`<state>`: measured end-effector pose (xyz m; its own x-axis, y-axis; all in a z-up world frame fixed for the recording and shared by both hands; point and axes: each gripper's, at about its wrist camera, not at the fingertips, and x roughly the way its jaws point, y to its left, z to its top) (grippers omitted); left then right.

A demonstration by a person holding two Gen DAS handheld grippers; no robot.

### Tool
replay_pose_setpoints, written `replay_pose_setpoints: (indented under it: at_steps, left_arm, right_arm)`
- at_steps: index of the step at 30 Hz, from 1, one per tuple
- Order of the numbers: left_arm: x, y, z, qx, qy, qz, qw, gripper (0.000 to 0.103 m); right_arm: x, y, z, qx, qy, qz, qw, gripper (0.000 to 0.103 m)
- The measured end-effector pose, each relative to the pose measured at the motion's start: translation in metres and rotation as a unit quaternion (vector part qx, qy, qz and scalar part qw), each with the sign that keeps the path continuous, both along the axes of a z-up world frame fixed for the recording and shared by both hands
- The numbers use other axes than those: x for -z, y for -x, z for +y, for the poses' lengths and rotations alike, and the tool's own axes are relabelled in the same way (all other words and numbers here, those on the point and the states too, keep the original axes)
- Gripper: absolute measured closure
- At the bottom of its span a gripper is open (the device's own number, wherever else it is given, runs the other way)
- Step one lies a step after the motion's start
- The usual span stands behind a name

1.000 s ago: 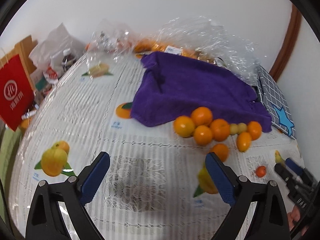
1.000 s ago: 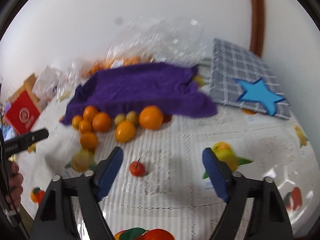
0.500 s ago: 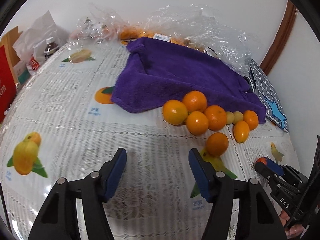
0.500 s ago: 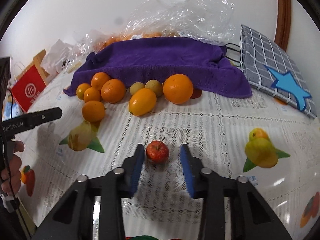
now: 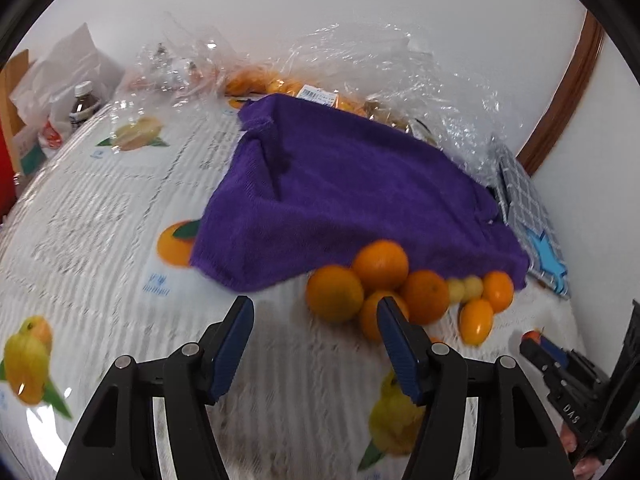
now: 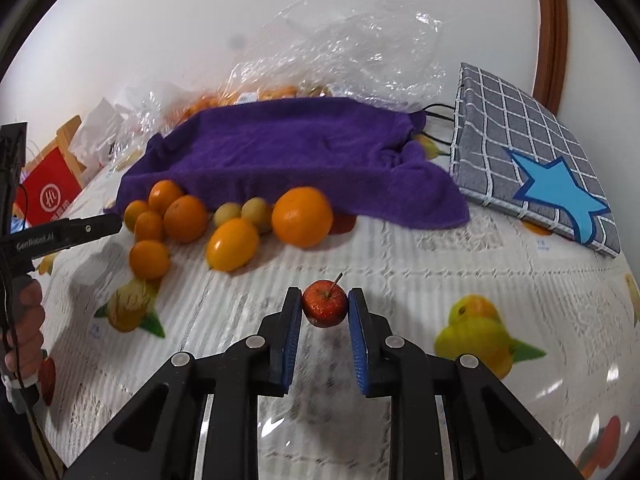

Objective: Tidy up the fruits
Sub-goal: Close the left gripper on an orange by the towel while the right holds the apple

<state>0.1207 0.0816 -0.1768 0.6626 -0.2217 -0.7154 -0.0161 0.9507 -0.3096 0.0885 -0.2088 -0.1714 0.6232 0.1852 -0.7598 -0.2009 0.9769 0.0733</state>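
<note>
The left gripper (image 5: 314, 344) hangs half open over bare tablecloth (image 5: 100, 216), nothing between its jaws; it points toward the near corner of the purple towel (image 5: 340, 200), probably readying for the oranges (image 5: 360, 284) heaped just to its right. Those oranges crowd against the towel's front edge, touching one another, so taking one cleanly would likely nudge its neighbours. To the left of the heap the cloth lies free, giving that gripper room to come in from the side.

Further right, the right gripper (image 6: 324, 308) is clamped on the small red fruit (image 6: 325, 307), pads against its two sides, stem pointing up and away. The fruit sits apart from the heap, which likely made it the easy first pick. Open cloth surrounds it; the checked bag (image 6: 520, 152) lies well off to the right, against the wall, leaving a clear lift.
</note>
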Motion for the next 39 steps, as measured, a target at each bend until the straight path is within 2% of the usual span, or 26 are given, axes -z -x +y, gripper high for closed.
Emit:
replay_pose_setpoints:
  at_steps: [6, 10, 13, 17, 24, 30, 35, 39]
  left_arm:
    - [0.01, -0.016, 0.0, 0.011, 0.037, 0.001, 0.9992, 0.057]
    - [0.017, -0.017, 0.004, 0.018, 0.075, 0.001, 0.997, 0.07]
    - [0.016, -0.013, 0.009, 0.016, 0.079, -0.004, 0.9967, 0.07]
    - [0.012, 0.0, 0.02, -0.013, 0.061, -0.026, 0.9977, 0.07]
    - [0.018, 0.004, 0.028, -0.021, 0.071, -0.012, 0.9972, 0.068]
    - [0.019, -0.001, 0.014, -0.013, 0.046, -0.01, 0.9988, 0.066]
    - [0.016, 0.002, 0.002, -0.003, 0.015, -0.017, 0.9997, 0.071]
    - [0.014, 0.005, 0.005, -0.01, 0.017, -0.025, 0.9995, 0.071]
  right_arm:
    - [0.006, -0.007, -0.005, 0.001, -0.006, 0.003, 1.0, 0.08]
    - [0.008, -0.009, -0.009, 0.004, -0.019, 0.008, 1.0, 0.079]
    - [0.01, -0.011, -0.011, 0.003, -0.032, 0.016, 0.999, 0.079]
    - [0.01, -0.011, -0.01, 0.007, -0.028, 0.017, 0.999, 0.079]
    - [0.014, -0.015, -0.008, 0.003, -0.023, 0.029, 0.999, 0.08]
    - [0.014, -0.015, -0.009, 0.006, -0.019, 0.03, 0.999, 0.079]
    - [0.013, -0.014, -0.011, 0.003, -0.03, 0.027, 0.999, 0.08]
    - [0.01, -0.012, -0.016, 0.01, -0.039, 0.02, 0.999, 0.079]
